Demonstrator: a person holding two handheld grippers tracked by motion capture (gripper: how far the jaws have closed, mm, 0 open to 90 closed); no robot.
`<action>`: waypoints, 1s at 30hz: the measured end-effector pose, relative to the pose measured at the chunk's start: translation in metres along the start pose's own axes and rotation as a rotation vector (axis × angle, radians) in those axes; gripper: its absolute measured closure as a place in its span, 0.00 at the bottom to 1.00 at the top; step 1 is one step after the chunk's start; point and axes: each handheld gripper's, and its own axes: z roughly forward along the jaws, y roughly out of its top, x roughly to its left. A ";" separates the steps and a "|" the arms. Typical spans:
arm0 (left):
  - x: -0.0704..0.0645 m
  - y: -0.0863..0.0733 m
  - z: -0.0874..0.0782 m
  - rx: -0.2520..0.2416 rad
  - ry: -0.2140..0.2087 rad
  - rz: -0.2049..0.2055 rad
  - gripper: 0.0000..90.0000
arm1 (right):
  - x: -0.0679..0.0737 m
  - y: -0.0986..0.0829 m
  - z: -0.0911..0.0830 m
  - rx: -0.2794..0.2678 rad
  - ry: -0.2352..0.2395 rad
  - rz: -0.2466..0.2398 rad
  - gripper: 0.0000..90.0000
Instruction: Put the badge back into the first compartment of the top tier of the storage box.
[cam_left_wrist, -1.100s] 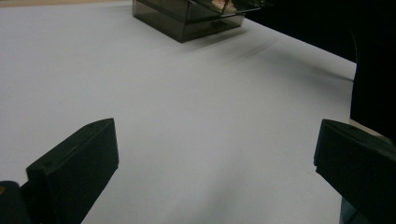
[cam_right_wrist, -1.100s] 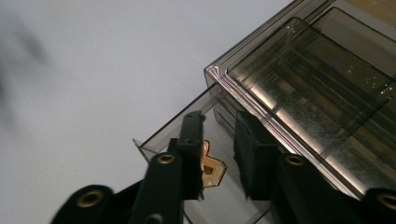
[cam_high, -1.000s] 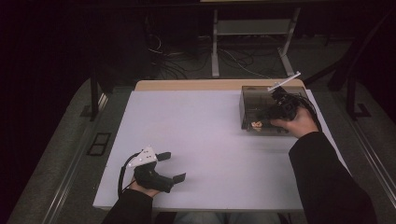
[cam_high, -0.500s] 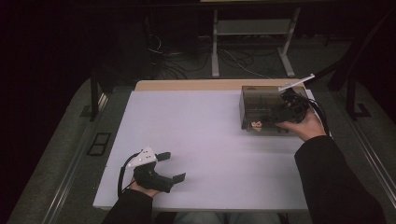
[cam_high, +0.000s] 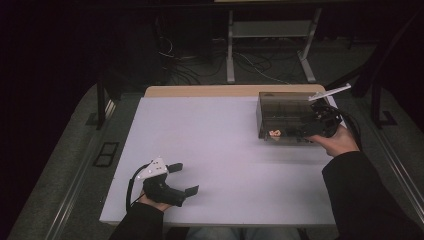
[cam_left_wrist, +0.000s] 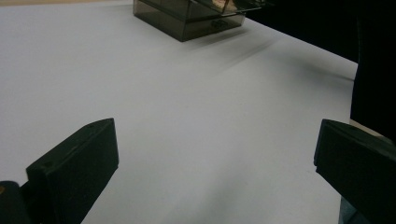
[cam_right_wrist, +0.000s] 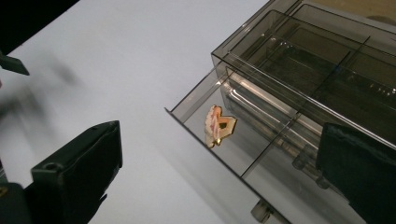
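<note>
No readable text, label, brand, number or sign appears on anything in view.

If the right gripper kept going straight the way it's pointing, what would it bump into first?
Probably the open drawer of the smoky clear box. The right gripper has its jaws wide apart, aimed at the drawer's front edge, near the small orange piece inside. Depth is hard to judge.

Glossy, seemingly plastic smoked box (cam_right_wrist: 299, 79).

The box (cam_high: 287, 116) is smoky clear plastic with inner dividers and stands at the table's far right. Its drawer (cam_right_wrist: 224, 140) is pulled partly open, and a small orange-pink piece (cam_right_wrist: 218, 125) lies inside.
</note>
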 end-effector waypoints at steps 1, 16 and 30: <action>0.000 0.000 0.000 0.000 0.000 0.000 0.00 | 0.002 -0.001 -0.002 -0.002 0.000 0.000 0.00; 0.000 0.000 0.000 0.000 0.001 -0.003 0.00 | 0.023 -0.023 -0.011 -0.039 0.005 -0.040 0.00; 0.000 0.000 0.000 0.001 0.002 -0.003 0.00 | 0.036 -0.050 -0.011 -0.075 0.022 -0.048 0.00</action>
